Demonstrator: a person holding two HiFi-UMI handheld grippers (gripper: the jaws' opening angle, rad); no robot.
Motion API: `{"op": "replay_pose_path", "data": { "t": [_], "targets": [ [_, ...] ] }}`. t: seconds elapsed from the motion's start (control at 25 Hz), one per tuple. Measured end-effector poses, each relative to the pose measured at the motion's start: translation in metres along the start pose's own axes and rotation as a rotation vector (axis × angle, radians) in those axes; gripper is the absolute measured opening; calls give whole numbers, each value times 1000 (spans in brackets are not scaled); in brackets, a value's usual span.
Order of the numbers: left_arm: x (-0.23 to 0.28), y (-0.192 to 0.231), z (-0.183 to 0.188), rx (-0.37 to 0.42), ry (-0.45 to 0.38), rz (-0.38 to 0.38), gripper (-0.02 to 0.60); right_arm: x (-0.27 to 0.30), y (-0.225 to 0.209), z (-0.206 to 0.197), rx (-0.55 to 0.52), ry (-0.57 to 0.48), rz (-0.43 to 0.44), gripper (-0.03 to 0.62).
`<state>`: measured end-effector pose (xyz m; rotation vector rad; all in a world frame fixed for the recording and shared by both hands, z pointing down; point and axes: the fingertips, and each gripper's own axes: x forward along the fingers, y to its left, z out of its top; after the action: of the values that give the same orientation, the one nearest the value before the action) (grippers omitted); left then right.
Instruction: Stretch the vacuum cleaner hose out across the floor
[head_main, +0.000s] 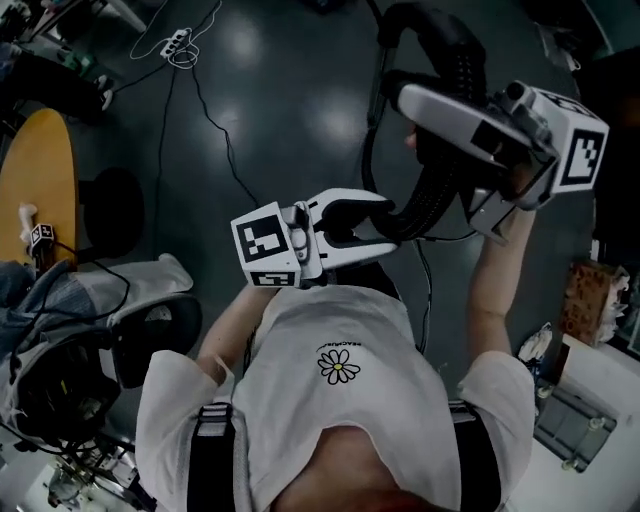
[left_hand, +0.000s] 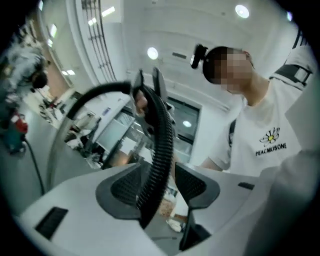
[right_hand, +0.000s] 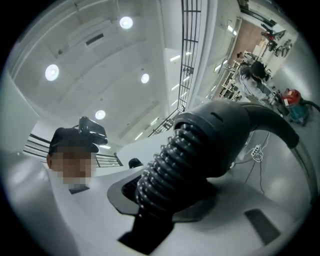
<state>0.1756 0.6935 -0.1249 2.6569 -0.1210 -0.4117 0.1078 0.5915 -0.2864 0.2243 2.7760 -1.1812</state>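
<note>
The dark floor (head_main: 280, 90) lies well below you, and no part of the hose that shows rests on it. The black corrugated vacuum hose (head_main: 432, 195) hangs in the air in front of your chest. It curves up from the left tool to the right one.

Expect the hose to be light and very limp. The ribbed wall bends freely, sags under its own weight and will likely spring back toward a coil when you let it go slack. The ribs give the pads something to bite on, so it should not slide much, but a hard squeeze would flatten the soft wall.

The rigid curved end piece (right_hand: 235, 140) is the stiffest part and carries most of the weight. The ribs just beside it are the sound place to hold, and your right tool (right_hand: 165, 197) is there. It is clamped on the hose, with the ribs filling the space between its pads.

Your left tool (left_hand: 160, 187) stands apart. The hose runs between its pads and leans on one, with a sliver of light showing beside the other. That loose hold looks suited to letting the hose slip through as you draw it out. If you want to pull from there, you would need to close on the ribs first.

A power strip (head_main: 178, 42) and its thin cables lie on the floor ahead and could catch the ribs.
</note>
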Motion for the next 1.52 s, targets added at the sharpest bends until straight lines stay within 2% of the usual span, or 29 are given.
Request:
{"op": "replay_pose_path", "data": {
  "t": [0.08, 0.12, 0.16, 0.28, 0.36, 0.44, 0.56, 0.68, 0.76, 0.84, 0.92, 1.0, 1.16, 1.36, 1.44, 1.52],
  "targets": [
    [-25, 3, 16, -57, -140, 89, 198, -1, -1, -26, 24, -22, -20, 117],
    [-30, 2, 23, -67, -169, 106, 198, -5, -3, -38, 41, -44, -29, 117],
    [-30, -2, 25, -52, -158, 119, 198, -10, -5, -51, 60, -68, -39, 117],
    [-10, -16, 10, 18, -15, 120, 198, -26, -3, -84, 73, -104, -59, 117],
    [0, -27, -5, -10, 33, 100, 198, -35, 4, -106, 62, -92, -55, 117],
    [-5, -28, -11, -118, -43, 124, 198, -47, 15, -131, 52, -82, -44, 117],
    [-18, 2, -6, -407, -245, 164, 198, -59, 31, -173, -13, -30, -25, 117],
    [-14, 24, -5, -674, -367, 98, 198, -55, 43, -220, -129, 65, -12, 117],
    [-5, 30, -3, -797, -410, 33, 198, -56, 45, -240, -185, 104, -8, 117],
    [3, 30, 0, -887, -427, -33, 198, -55, 43, -254, -221, 131, -12, 117],
    [9, 27, -5, -958, -398, -83, 198, -52, 43, -266, -245, 151, -2, 117],
    [11, 26, -11, -1024, -379, -129, 240, -47, 47, -274, -253, 167, 20, 117],
    [10, 34, -12, -1077, -424, -168, 250, -41, 49, -301, -234, 282, 43, 117],
    [16, 34, -6, -1037, -450, -283, 250, -40, 50, -310, -230, 325, 45, 117],
    [17, 37, -1, -1022, -472, -286, 250, -39, 45, -306, -224, 322, 34, 117],
    [15, 39, 2, -1009, -483, -272, 250, -37, 38, -308, -208, 338, -12, 117]
  ]
}}
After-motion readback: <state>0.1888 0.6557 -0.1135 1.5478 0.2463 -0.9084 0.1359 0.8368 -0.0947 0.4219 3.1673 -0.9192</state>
